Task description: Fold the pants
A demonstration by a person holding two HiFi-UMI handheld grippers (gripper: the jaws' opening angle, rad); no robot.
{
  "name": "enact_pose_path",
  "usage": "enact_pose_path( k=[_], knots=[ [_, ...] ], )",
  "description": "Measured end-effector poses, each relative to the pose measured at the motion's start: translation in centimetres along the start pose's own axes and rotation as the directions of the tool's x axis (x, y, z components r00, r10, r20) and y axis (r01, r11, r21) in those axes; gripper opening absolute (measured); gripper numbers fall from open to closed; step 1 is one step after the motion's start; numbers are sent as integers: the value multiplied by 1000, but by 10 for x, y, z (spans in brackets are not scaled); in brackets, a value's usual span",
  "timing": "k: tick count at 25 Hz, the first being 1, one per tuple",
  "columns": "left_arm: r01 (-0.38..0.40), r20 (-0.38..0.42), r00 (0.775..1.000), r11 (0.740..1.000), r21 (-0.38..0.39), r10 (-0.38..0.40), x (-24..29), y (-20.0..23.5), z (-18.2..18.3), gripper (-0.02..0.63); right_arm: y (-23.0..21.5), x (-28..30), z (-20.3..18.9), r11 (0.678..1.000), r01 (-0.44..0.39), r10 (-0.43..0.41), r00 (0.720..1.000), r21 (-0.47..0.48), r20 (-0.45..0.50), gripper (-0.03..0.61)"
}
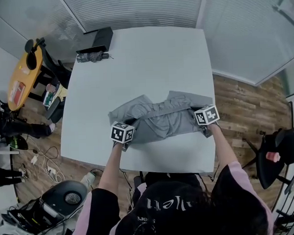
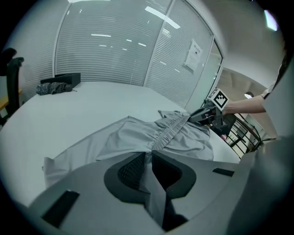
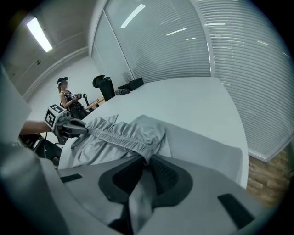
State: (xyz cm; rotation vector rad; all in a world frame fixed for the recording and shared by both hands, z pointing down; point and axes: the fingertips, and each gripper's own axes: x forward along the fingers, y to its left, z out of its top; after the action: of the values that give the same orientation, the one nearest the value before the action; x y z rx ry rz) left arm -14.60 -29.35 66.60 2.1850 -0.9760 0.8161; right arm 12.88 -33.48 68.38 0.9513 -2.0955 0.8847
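A white table (image 1: pixel 150 61) stands on a wood-plank floor (image 1: pixel 243 106), with slatted blinds (image 1: pixel 133 9) along the glass walls.

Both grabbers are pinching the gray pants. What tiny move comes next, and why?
Probably lay the waistband flat on the table. The left gripper and right gripper each pinch one end of it with shut jaws, and the pants look bunched, not smooth.

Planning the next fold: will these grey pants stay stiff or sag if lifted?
Probably floppy: the pants bunch in soft wrinkles between the left claw and right claw. Likely light: thin pinches hold them. They'd probably slide easily on the smooth table.
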Motion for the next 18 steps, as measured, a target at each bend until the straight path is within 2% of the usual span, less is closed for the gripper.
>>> enact_pose_path(
  k=[1,3,6,11,13,18],
  knots=[
    [-9,-1,1000,1000,-8,9,0,2,0,52,3,1,-1,1000,-10,10,1000,-12,-8,63],
    [-14,10,1000,999,-43,15,-2,6,2,88,7,0,-3,999,-23,22,999,-30,-23,154],
    [-22,47,999,995,-97,27,-12,7,6,153,9,-6,-3,999,-12,12,1000,-33,2,164],
    [-27,193,979,987,-157,58,-44,-1,19,153,20,-30,5,1000,-4,6,996,-20,94,163],
    [-25,228,972,989,-146,59,-56,-9,23,153,28,-42,11,1000,7,-4,989,-20,148,164],
    [-13,287,958,999,-43,25,-82,-42,36,153,56,-73,23,1000,6,0,963,-22,269,163]
  ],
)
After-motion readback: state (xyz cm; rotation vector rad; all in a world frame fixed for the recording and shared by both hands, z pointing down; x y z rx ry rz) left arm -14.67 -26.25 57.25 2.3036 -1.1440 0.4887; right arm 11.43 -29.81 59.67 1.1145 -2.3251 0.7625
